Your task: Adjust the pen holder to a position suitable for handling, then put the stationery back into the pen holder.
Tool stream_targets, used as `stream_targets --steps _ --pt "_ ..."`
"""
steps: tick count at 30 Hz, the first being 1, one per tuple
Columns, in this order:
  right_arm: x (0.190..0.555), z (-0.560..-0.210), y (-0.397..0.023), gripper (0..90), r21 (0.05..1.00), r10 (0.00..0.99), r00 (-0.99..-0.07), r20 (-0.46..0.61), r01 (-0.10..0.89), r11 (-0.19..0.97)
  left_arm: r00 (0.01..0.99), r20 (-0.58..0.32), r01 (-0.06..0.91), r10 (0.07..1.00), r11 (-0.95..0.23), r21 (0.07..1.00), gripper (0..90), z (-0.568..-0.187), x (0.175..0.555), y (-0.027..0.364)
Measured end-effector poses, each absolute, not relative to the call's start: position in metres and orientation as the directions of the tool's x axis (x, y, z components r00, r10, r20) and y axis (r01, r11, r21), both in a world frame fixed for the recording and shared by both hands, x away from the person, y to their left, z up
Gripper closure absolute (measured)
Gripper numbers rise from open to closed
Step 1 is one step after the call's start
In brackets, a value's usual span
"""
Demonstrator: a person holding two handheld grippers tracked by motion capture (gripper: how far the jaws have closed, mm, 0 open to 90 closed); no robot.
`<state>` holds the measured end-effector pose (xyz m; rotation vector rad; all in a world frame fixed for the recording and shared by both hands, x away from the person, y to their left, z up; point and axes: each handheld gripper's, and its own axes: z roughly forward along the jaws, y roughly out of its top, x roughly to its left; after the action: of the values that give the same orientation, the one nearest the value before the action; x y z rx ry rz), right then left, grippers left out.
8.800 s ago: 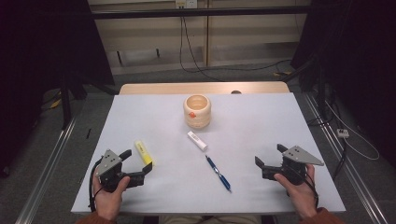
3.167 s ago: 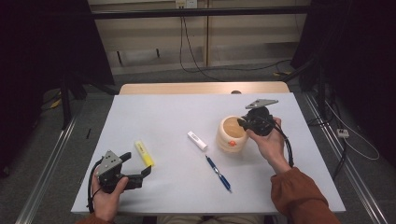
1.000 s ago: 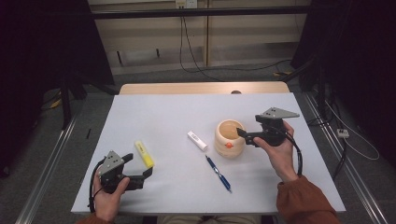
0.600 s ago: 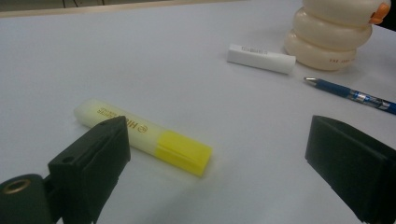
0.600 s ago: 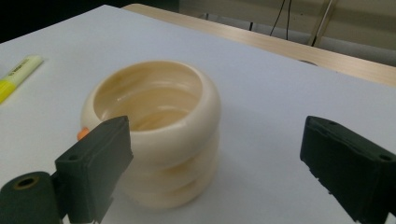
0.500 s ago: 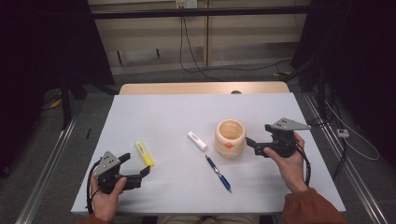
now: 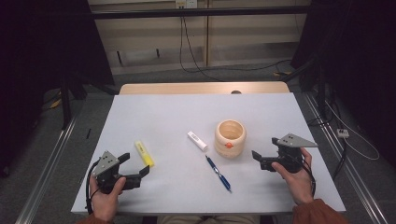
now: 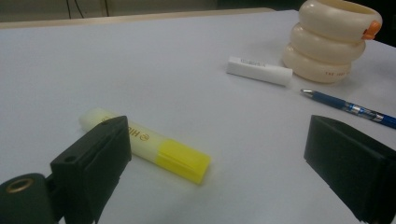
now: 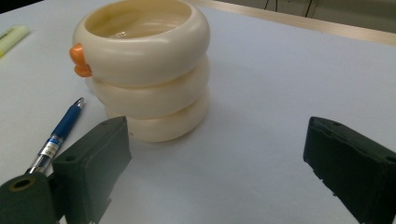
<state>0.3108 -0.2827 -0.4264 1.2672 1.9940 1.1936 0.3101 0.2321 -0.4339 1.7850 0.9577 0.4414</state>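
Note:
A cream ribbed cup (image 7: 230, 138) with an orange tab stands upright right of the table's middle. My right gripper (image 7: 258, 160) is open just to its right, a little nearer me, with nothing between the jaws. In the right gripper view the cup (image 9: 144, 70) stands ahead and left of the open gripper (image 9: 215, 140). A yellow highlighter (image 7: 144, 153) lies at the front left. My left gripper (image 7: 135, 164) is open close beside it. In the left gripper view the highlighter (image 8: 154, 147) lies just ahead of the open gripper (image 8: 219, 135), near the left jaw.
A white stick (image 7: 197, 141) lies left of the cup and a blue pen (image 7: 218, 173) lies in front of it, on the white table (image 7: 187, 112). Both appear in the left gripper view: stick (image 8: 259, 71), pen (image 8: 350, 107). The far half of the table is bare.
My right gripper carried the cup from the far middle to right of centre, let go of it, and drew back right and toward me. The left gripper has barely moved.

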Motion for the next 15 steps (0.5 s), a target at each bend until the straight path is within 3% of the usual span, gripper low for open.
stream_targets --steps 15 --pt "0.289 -0.434 -0.283 6.7 0.872 0.891 -0.451 0.052 0.456 0.180 0.600 -0.135 0.414 0.788 -0.162 0.896 7.2 -0.434 0.311 0.232"
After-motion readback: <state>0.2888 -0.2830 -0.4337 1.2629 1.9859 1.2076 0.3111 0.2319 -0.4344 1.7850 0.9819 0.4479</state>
